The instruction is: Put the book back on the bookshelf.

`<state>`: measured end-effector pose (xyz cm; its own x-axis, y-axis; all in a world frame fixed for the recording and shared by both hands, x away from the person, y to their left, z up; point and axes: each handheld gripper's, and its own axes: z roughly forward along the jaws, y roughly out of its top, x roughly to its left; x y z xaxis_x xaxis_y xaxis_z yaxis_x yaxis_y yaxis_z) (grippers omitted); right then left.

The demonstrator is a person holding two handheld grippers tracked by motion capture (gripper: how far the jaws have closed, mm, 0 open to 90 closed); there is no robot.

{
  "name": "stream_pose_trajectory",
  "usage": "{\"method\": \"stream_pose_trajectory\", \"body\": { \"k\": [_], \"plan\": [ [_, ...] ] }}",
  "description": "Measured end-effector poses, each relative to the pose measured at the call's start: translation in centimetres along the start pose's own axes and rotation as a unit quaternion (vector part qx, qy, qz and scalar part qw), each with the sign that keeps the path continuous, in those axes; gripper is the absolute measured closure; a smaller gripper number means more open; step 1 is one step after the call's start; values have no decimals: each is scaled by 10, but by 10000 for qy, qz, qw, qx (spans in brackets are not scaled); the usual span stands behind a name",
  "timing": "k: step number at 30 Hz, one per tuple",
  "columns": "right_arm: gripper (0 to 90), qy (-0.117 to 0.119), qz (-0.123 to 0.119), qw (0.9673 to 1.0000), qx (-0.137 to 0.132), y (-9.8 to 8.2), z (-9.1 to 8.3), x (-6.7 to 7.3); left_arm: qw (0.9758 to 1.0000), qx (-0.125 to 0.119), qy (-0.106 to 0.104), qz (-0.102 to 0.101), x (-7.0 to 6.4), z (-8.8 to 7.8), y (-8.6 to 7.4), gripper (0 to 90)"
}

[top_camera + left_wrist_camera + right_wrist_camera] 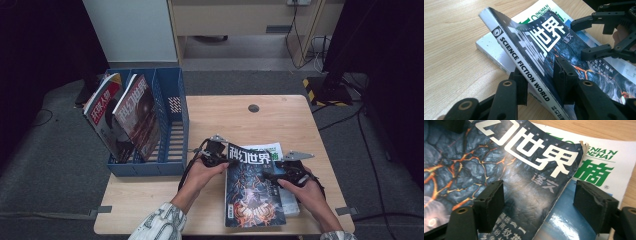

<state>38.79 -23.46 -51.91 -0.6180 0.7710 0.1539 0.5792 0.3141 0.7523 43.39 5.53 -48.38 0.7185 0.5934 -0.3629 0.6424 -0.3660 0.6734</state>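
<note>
On my bench (240, 112), the dark magazine (252, 187) lies atop a white one (265, 148). My left tool (540, 87) pinches its spine at nine o'clock; my right tool (537, 202), spread, straddles its edge at three o'clock.

Glossy paper magazine (564, 52), matt black plastic tongs (541, 87), smooth pale wood-grain table (225, 115), blue plastic rack (172, 125)

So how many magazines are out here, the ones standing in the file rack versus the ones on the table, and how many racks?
Magazines in the blue file rack: 2
Magazines on the table: 2, the dark one on the white-and-green one
File racks: 1
Total: 5
</note>
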Motion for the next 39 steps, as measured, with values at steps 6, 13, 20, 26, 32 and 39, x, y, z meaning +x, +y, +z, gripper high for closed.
{"method": "stream_pose_trajectory", "body": {
  "k": [6,13,20,26,32,39],
  "plan": [
    [305,-12,-185,9998,3,1,1,3,9999,-9,18,-99,2,1,5,678],
    [313,-79,-257,9996,27,2,1,5,9999,4,35,-159,-1,4,14,639],
    [316,-125,-289,9995,44,3,1,7,9998,41,-10,-216,-3,12,20,566],
    [316,-127,-315,9994,47,3,1,6,9998,141,-28,-160,-5,20,24,564],
    [316,-129,-348,9993,37,3,1,7,9997,195,-27,-142,-6,24,27,571],
    [318,-138,-391,9991,1,2,1,7,9996,214,-80,-194,-7,29,31,569]
  ]
}}
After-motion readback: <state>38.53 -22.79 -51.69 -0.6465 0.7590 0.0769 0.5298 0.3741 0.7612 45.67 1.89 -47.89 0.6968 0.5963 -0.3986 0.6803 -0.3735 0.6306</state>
